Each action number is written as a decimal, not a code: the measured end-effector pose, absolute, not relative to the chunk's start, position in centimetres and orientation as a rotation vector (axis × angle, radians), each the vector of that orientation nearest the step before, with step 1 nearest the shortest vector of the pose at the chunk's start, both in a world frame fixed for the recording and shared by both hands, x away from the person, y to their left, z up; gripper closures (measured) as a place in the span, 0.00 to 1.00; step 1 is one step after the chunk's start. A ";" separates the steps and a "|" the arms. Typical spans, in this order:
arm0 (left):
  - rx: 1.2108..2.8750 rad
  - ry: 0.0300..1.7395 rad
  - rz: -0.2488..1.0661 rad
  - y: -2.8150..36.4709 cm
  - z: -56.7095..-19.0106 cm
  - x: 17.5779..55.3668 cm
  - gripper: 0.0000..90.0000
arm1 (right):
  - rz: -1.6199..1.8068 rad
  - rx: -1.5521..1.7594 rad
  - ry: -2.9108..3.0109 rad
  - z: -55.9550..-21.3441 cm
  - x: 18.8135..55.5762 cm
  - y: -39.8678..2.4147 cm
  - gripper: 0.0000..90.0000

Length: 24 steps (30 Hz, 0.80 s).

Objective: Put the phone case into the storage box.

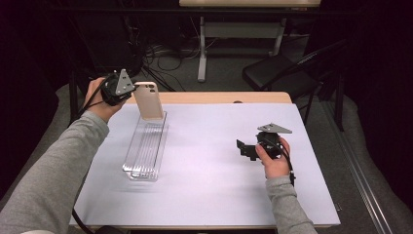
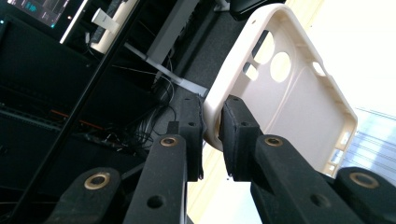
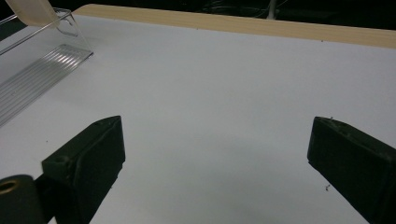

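Nearest the lens in the left gripper view, the left hand-held gripper point(image 2: 212, 135) has its two black pads clamped on the rim of a beige phone case point(image 2: 289, 98), gripping one long edge near the end with the camera cut-outs, the open inside of the case facing the camera. From the high view the left hand-held gripper point(image 1: 127, 87) holds that phone case point(image 1: 149, 101) upright, long axis near vertical, its lower end at the far end of a clear ribbed plastic rack point(image 1: 145, 148) (whether it touches the rack or hangs just above it cannot be told). The rack's long axis runs away from the person, so the case sits crosswise to its ribs, likely to be lowered into a slot. The right hand-held gripper point(image 1: 246, 148) rests well apart on the white surface point(image 1: 209, 161), jaws wide and empty, pointing toward the rack; the left hand is plainly the nearer.
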<state>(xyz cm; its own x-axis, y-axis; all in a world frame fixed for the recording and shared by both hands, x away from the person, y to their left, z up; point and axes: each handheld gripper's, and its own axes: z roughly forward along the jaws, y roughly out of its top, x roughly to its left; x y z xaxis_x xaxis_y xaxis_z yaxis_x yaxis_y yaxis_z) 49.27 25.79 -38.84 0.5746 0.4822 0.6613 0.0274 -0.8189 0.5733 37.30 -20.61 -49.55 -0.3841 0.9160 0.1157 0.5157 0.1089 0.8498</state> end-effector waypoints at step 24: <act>2.304 0.408 1.200 25.8 -41.8 50.1 0.89 | 1.189 1.405 1.947 -49.9 37.2 -20.9 0.05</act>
